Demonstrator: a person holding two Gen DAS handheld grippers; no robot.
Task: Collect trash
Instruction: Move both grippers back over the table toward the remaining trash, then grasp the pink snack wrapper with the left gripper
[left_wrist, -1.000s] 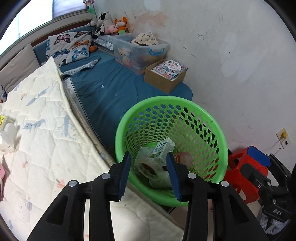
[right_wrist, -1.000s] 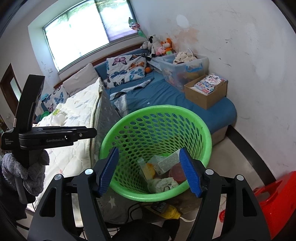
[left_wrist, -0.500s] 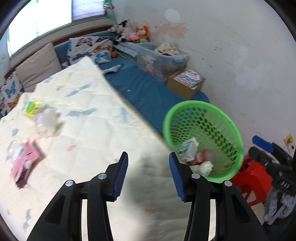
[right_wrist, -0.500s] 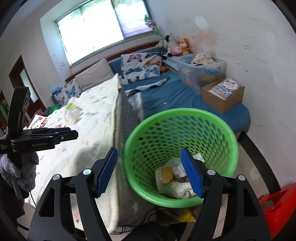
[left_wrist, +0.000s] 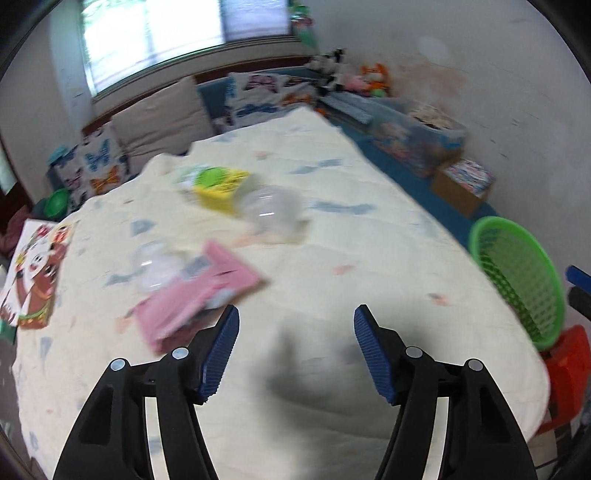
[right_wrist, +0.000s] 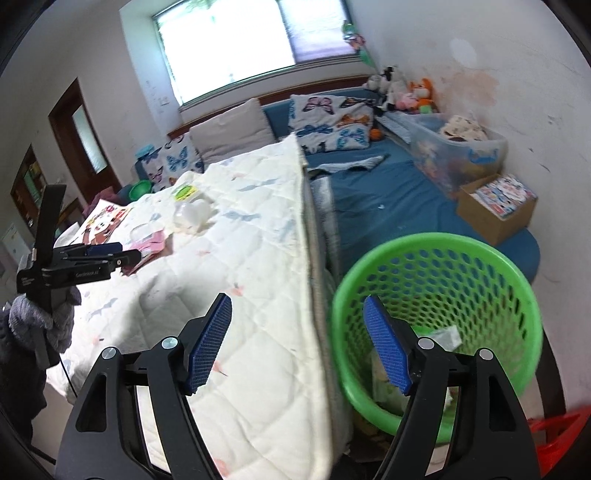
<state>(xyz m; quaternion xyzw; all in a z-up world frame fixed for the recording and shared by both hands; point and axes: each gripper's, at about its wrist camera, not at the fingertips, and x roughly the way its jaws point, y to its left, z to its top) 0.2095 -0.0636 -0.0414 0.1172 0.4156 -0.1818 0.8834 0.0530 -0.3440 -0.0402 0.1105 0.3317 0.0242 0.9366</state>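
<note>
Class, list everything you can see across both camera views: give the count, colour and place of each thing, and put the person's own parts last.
quilt: one, cream, covering the bed
pink packet: one, on the quilt, ahead of the left tool
clear plastic containers: two, mid-quilt
yellow-green carton: one, farther up the quilt
picture book: one, red and white, at the quilt's left edge
basket: one, green, beside the bed, trash inside
cardboard box: one, brown, on the blue mattress
storage bin: one, clear, by the wall
butterfly pillows: several, at the headboard
left tool: black, blue pads, open, empty
right tool: same, open, empty
gloved hand: one, grey
</note>
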